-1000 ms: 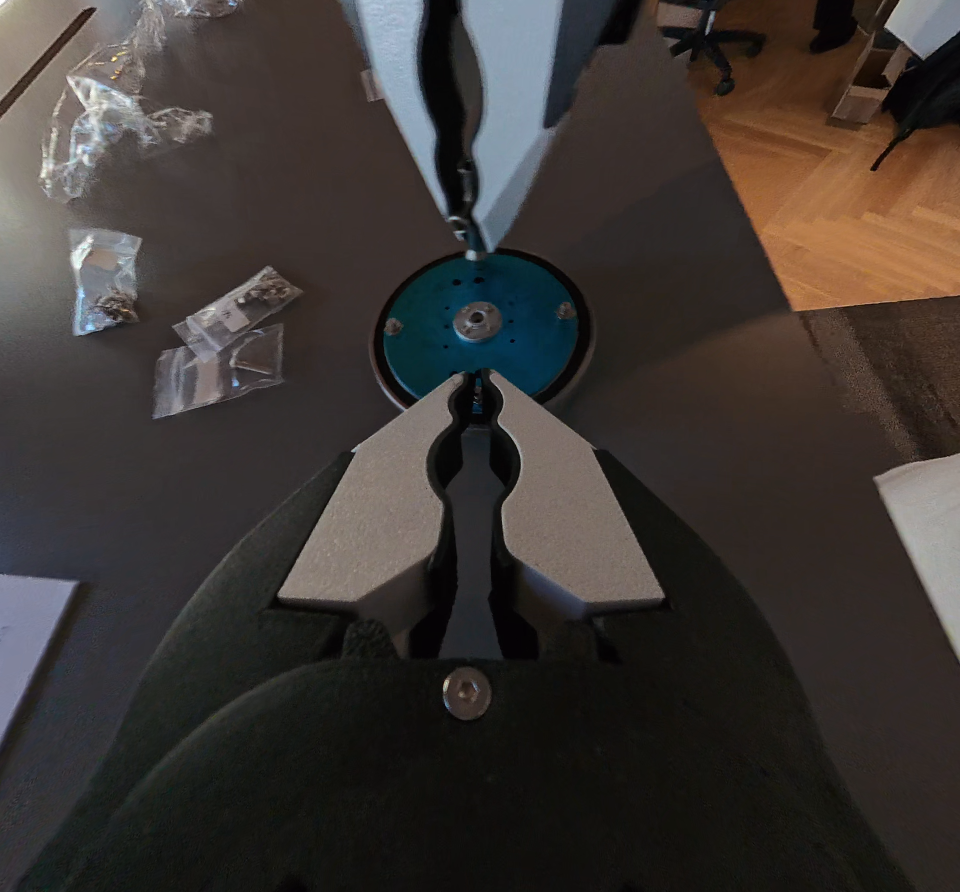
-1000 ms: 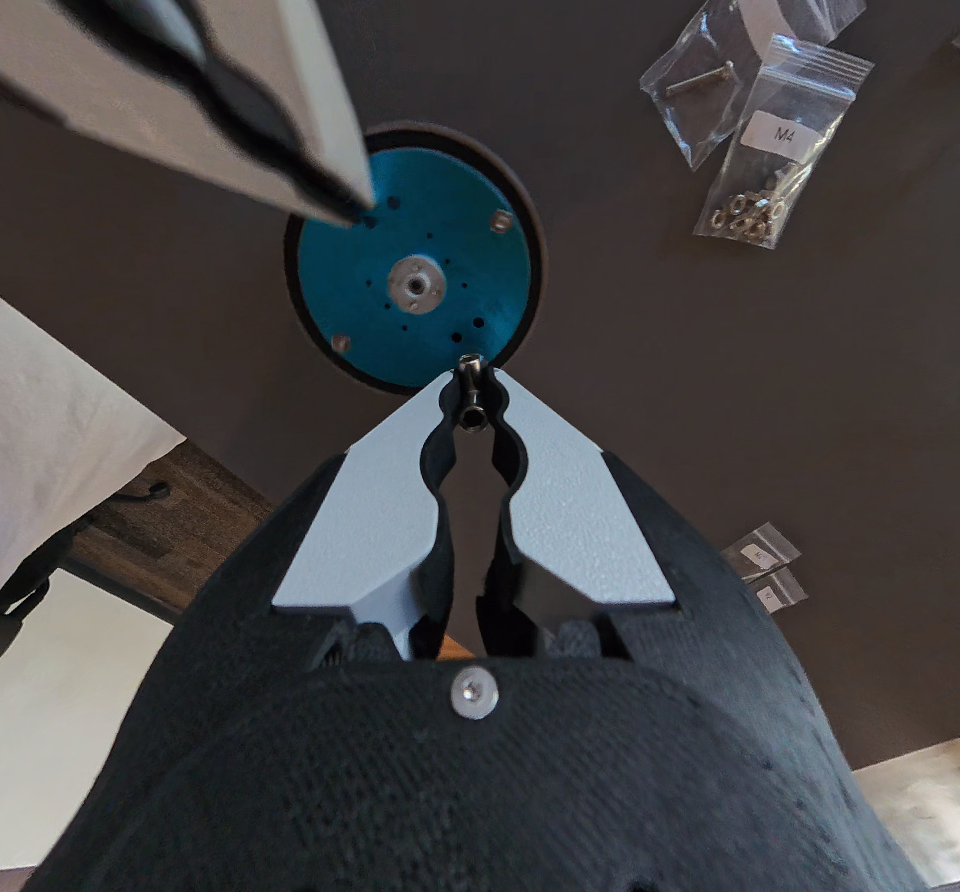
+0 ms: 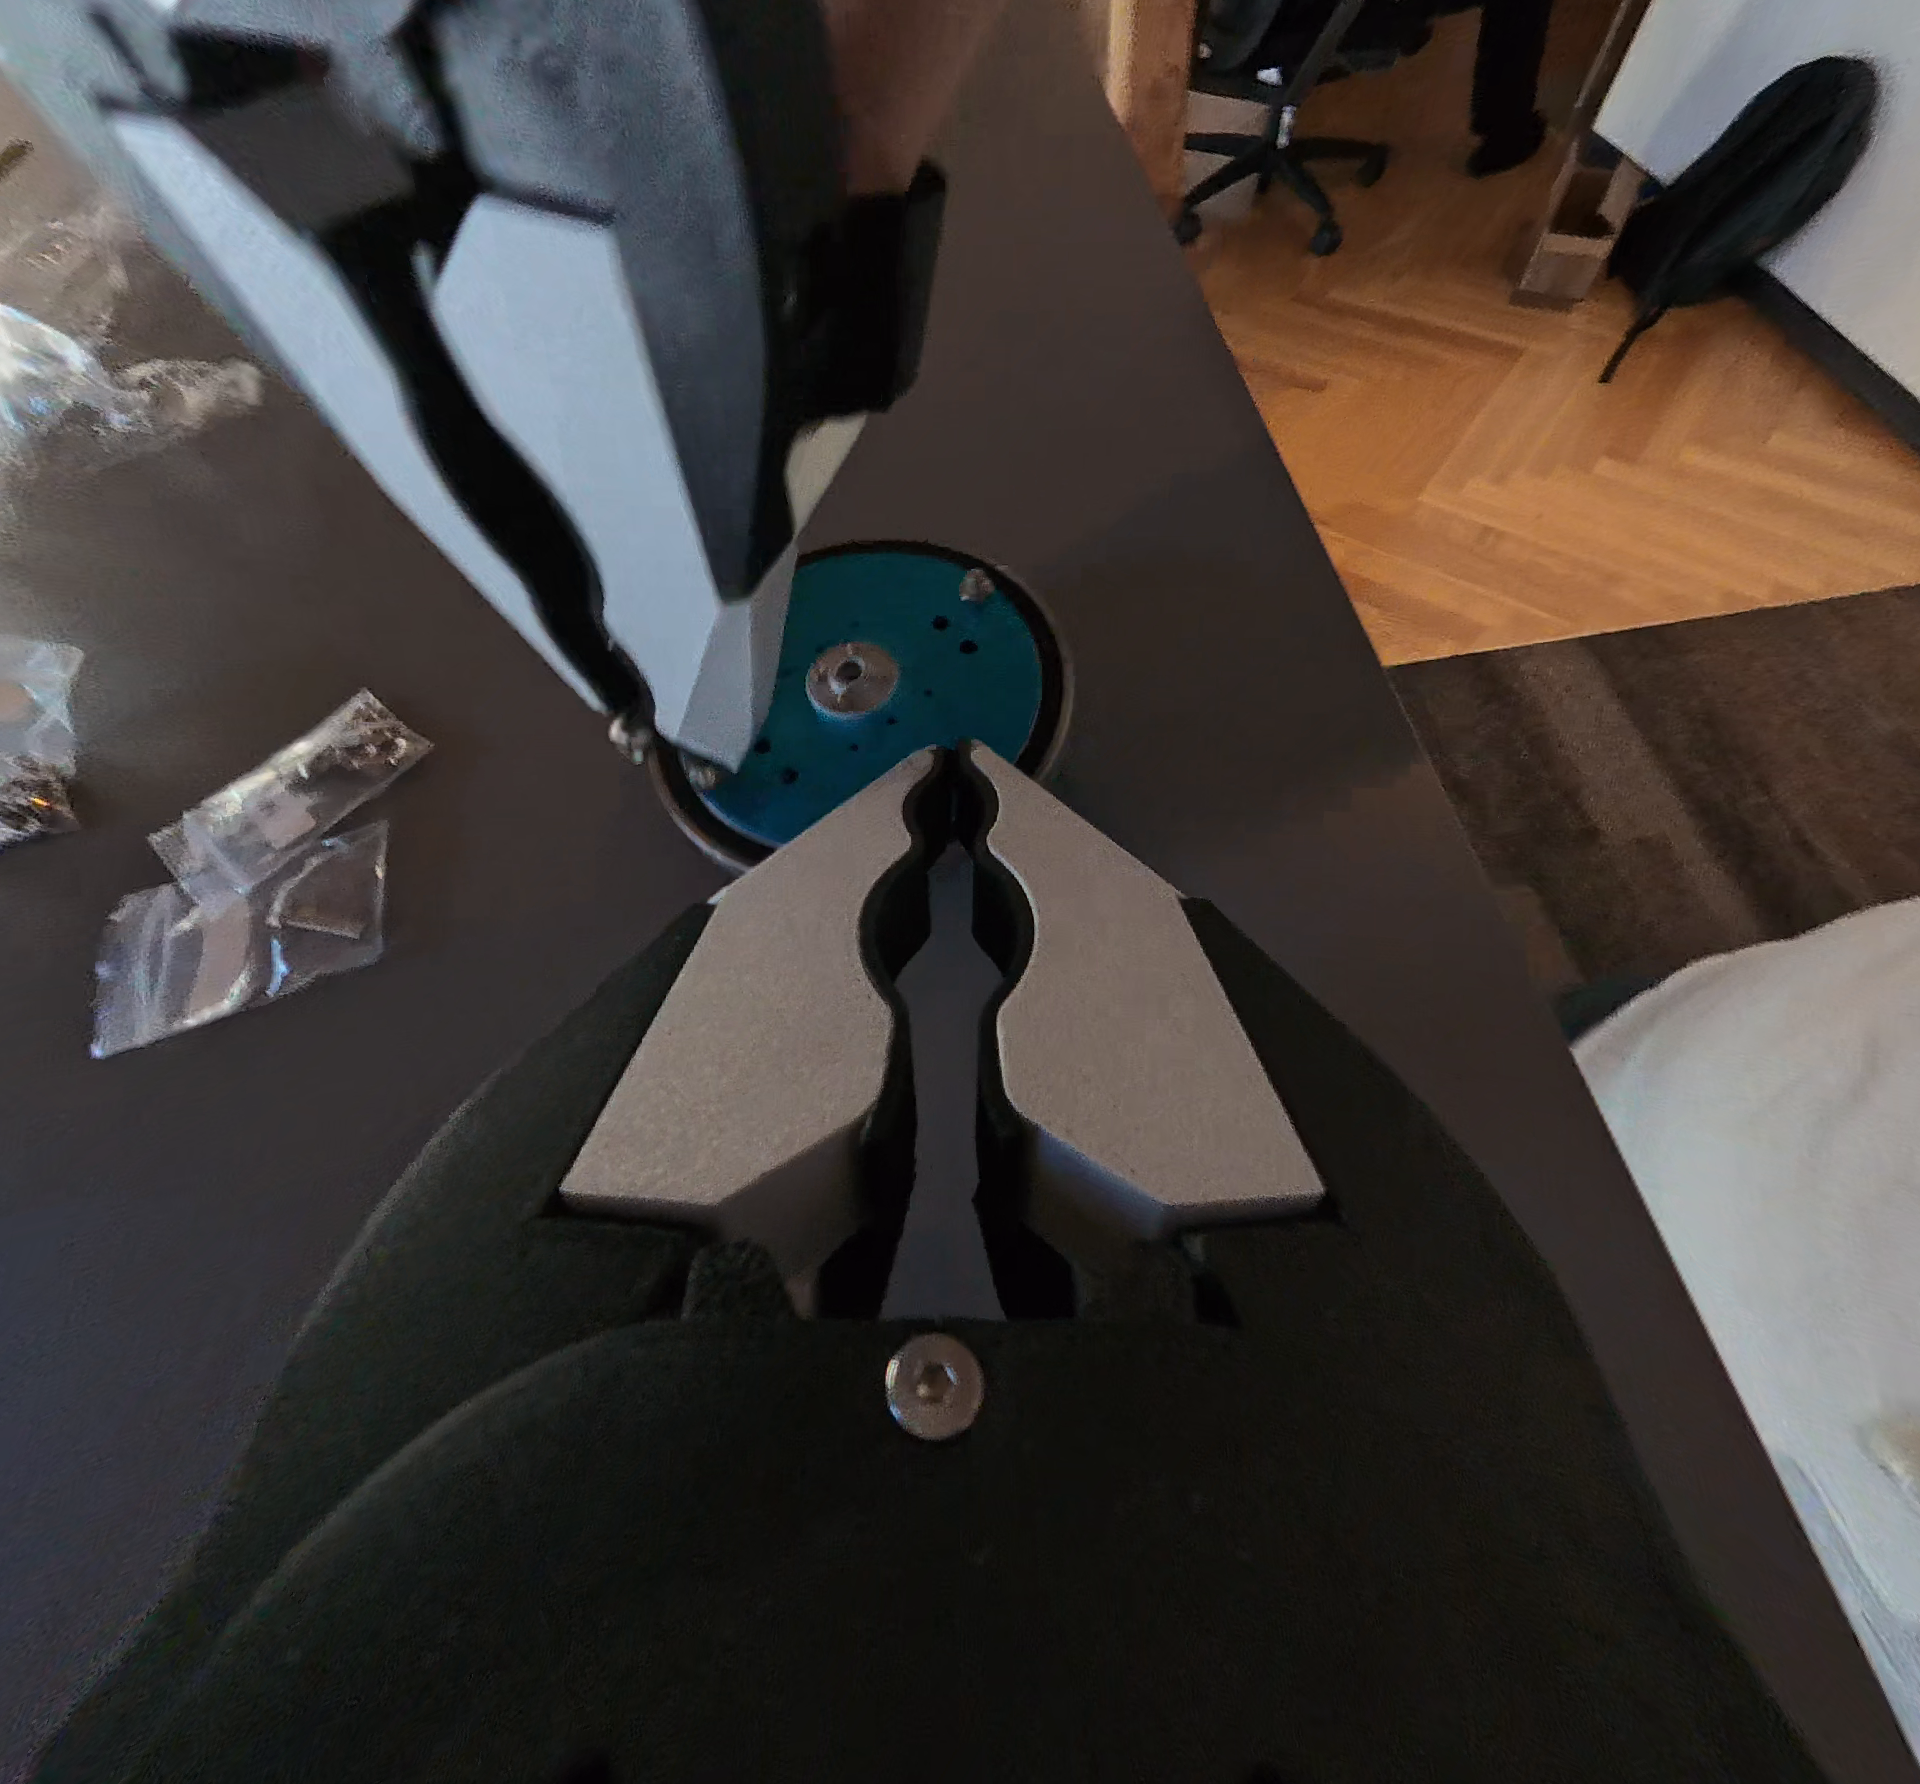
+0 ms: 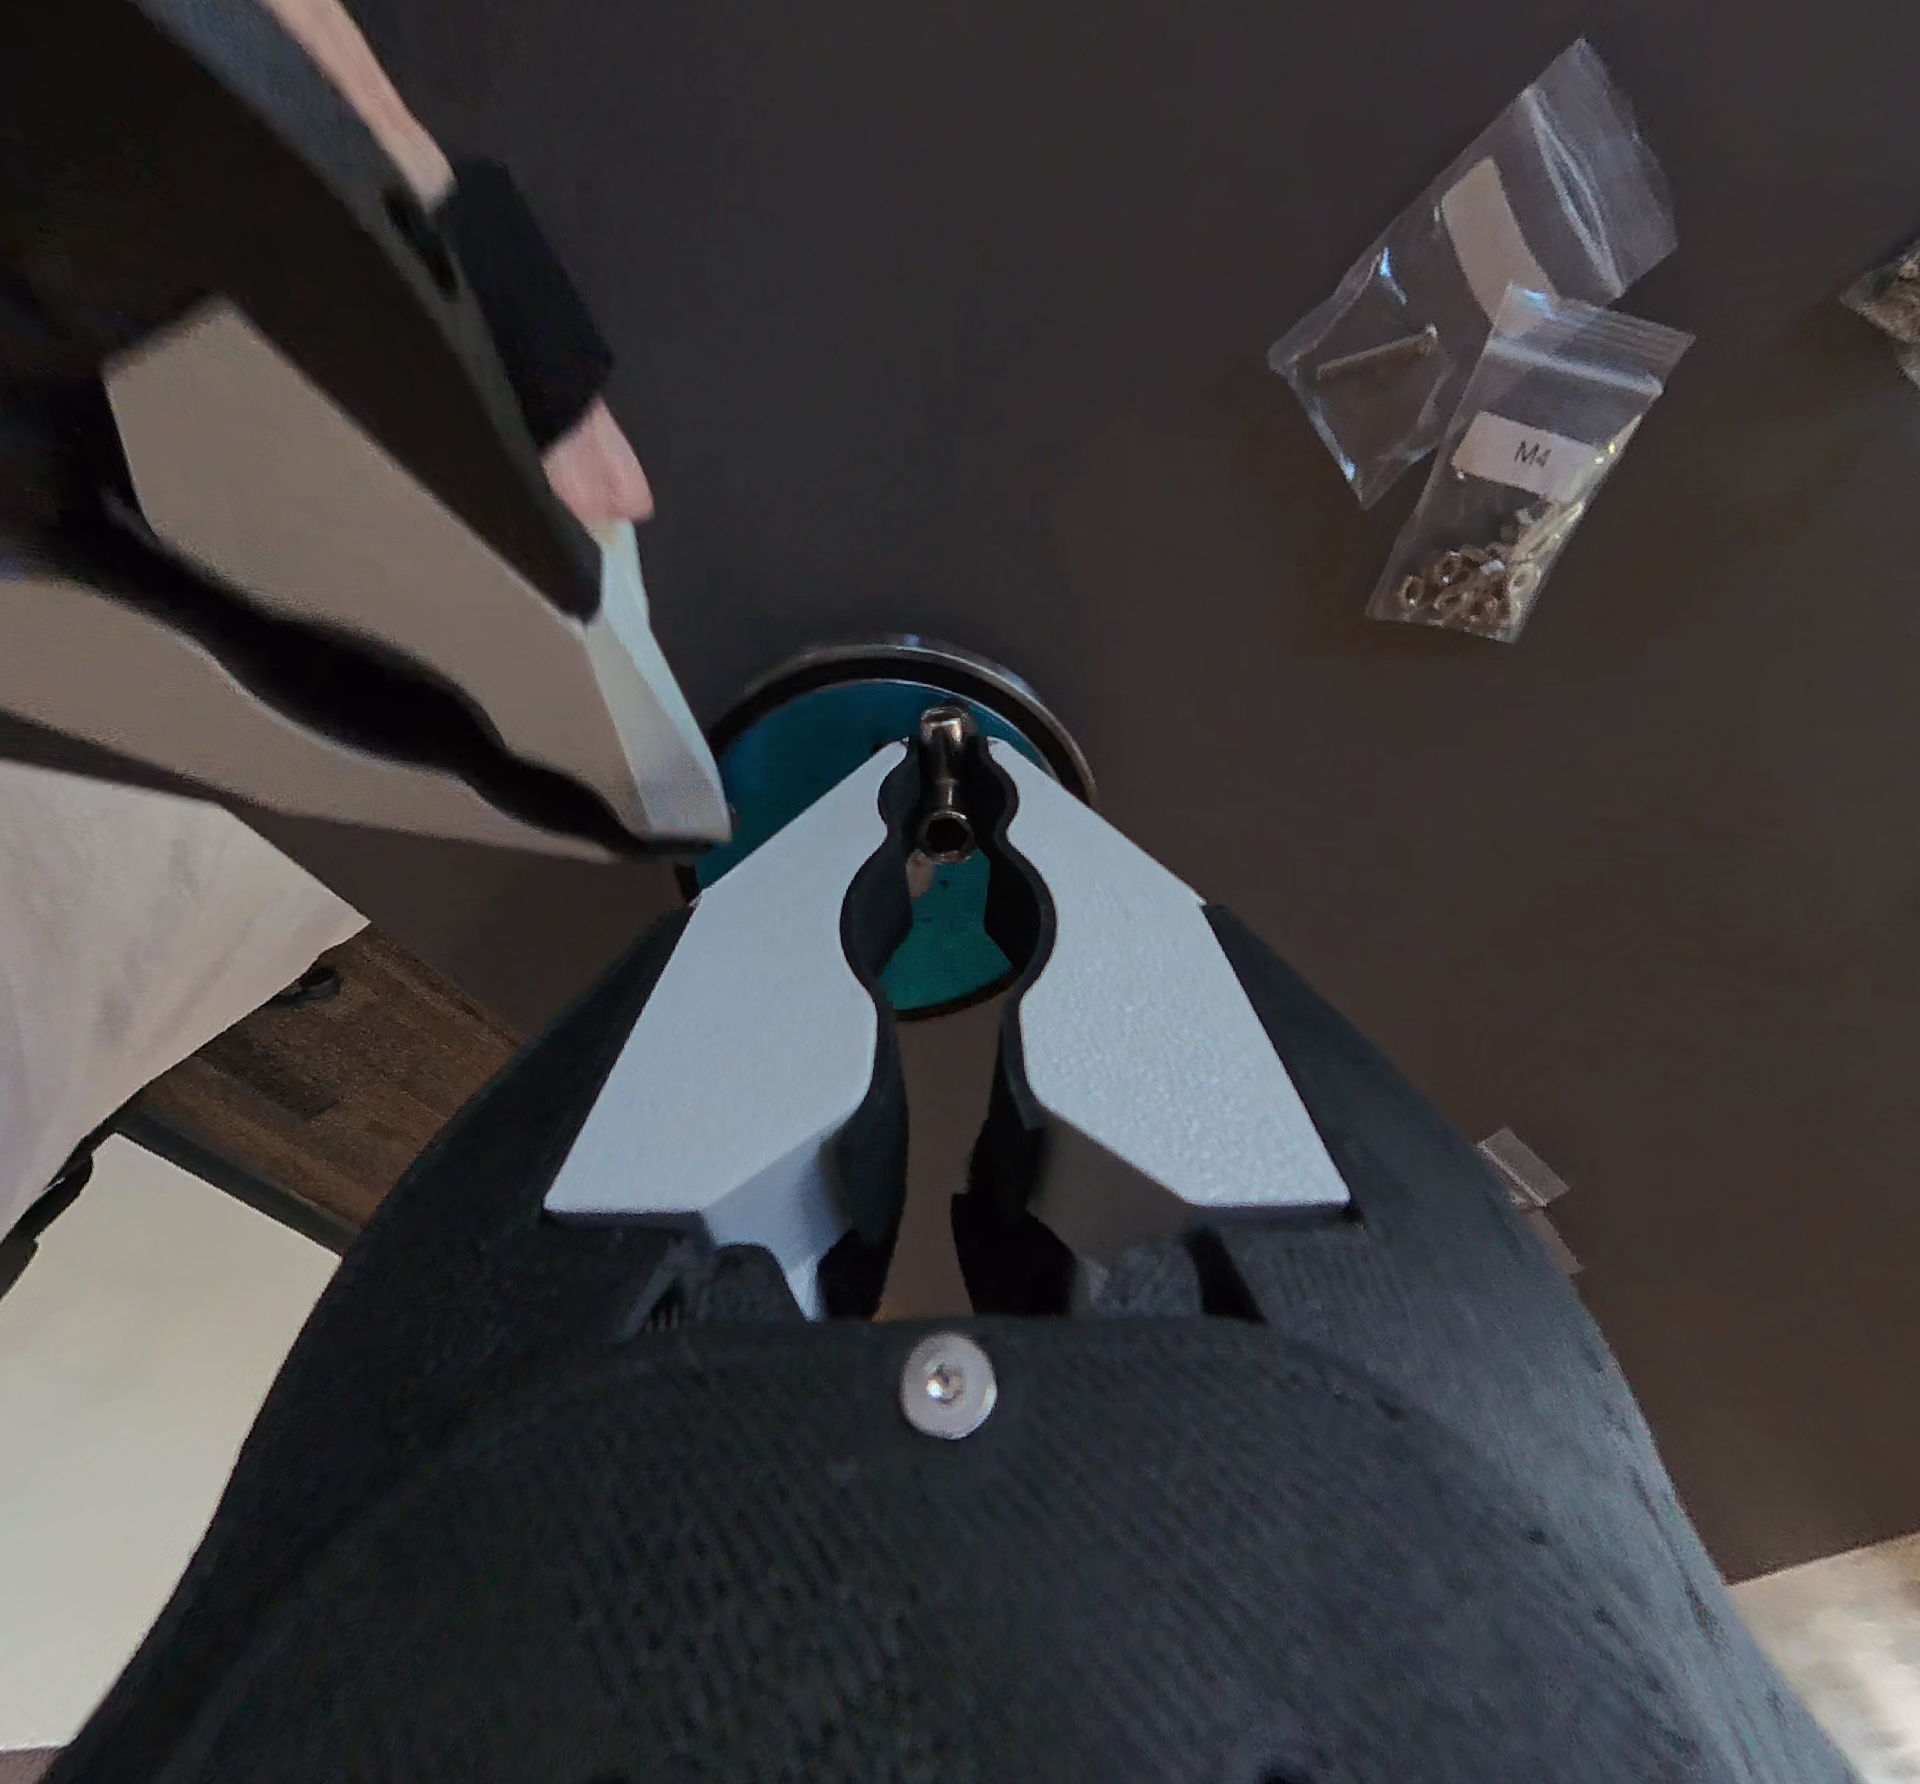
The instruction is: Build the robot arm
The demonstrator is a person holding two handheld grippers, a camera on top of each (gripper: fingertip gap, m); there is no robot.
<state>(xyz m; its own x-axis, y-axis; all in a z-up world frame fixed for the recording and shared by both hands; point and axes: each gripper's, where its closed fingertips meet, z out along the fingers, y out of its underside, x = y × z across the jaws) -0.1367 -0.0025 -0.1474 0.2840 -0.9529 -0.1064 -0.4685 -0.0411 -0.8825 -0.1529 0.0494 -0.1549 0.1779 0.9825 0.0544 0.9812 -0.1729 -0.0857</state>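
Here, at frame centre:
Right gripper (image 4: 948,747): fingers pinched on a small steel screw (image 4: 943,784), poised over the blue disc (image 3: 914,685).
Left gripper (image 3: 954,760): fingers nearly closed, holding nothing, tips at the disc's near edge.
Disc: flat on dark table (image 3: 312,1163), centre frame.
Clear bags (image 4: 1496,477): right wrist view, upper right.
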